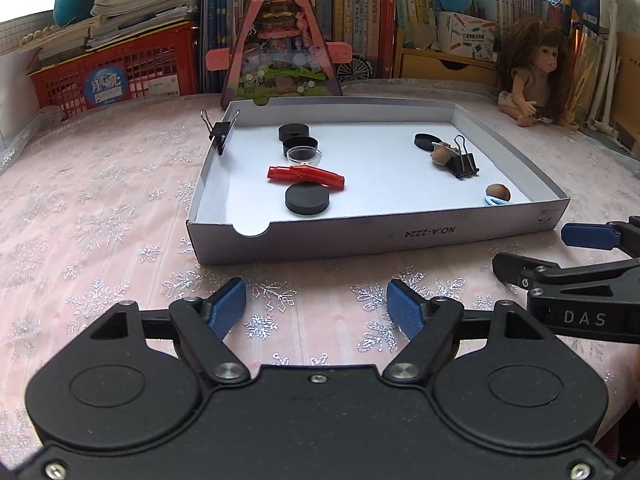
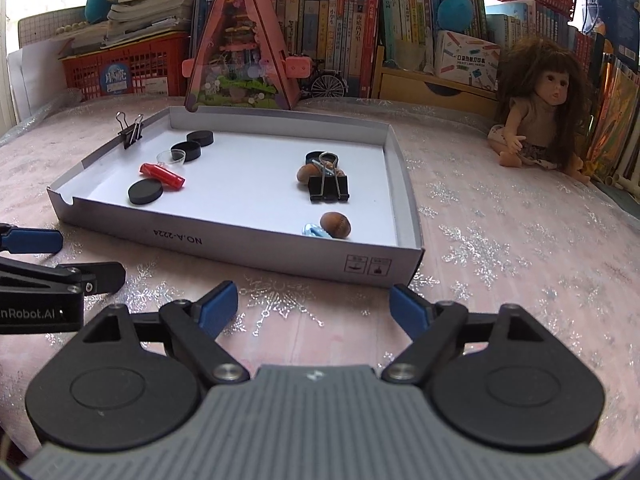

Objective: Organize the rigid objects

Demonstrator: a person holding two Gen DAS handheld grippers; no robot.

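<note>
So the worktop (image 1: 120, 208) has a pale pink cloth with silver snowflakes all over it. Sitting right on it, about the middle, is a shallow grey tray (image 1: 360, 236) with "NO.A-2224" printed upside down on the near wall. Behind the tray, touching or just about touching its far edge, stands a pink triangular toy house (image 1: 280, 40). A red crate (image 1: 116, 76) with books piled on top sits at the back left. On the right a doll (image 2: 540, 120) with messy brown hair sits well apart from the tray. Books line the back.
</note>
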